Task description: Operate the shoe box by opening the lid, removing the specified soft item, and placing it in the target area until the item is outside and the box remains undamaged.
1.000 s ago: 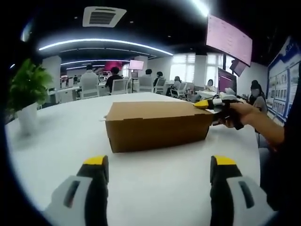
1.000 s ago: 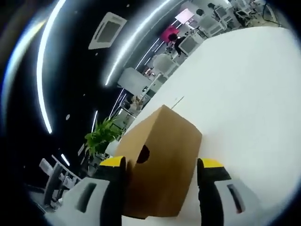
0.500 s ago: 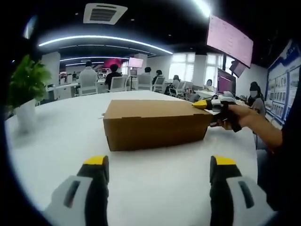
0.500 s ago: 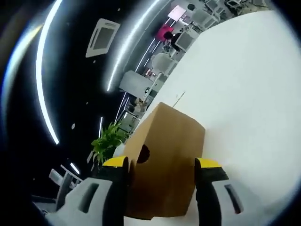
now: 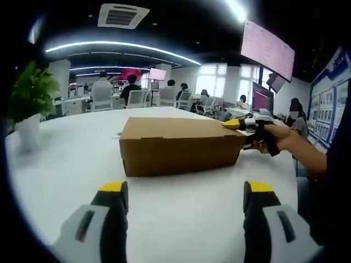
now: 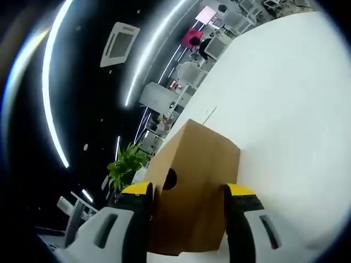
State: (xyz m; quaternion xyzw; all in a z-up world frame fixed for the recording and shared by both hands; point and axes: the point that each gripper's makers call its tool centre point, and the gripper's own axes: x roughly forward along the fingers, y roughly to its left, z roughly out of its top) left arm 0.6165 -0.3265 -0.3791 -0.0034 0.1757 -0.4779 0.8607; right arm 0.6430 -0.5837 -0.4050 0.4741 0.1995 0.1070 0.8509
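Office tabletop (image 5: 66, 164) is carrying a closed box (image 5: 178, 145) as the right gripper (image 6: 186, 194) is narrowing its fingers around one end, nearing a grip, while the left gripper (image 5: 184, 189) is waiting open, near.

No text, label or number is legible anywhere.

White table (image 5: 66, 164) with closed cardboard shoe box (image 5: 178, 145), potted plant (image 5: 27, 107).
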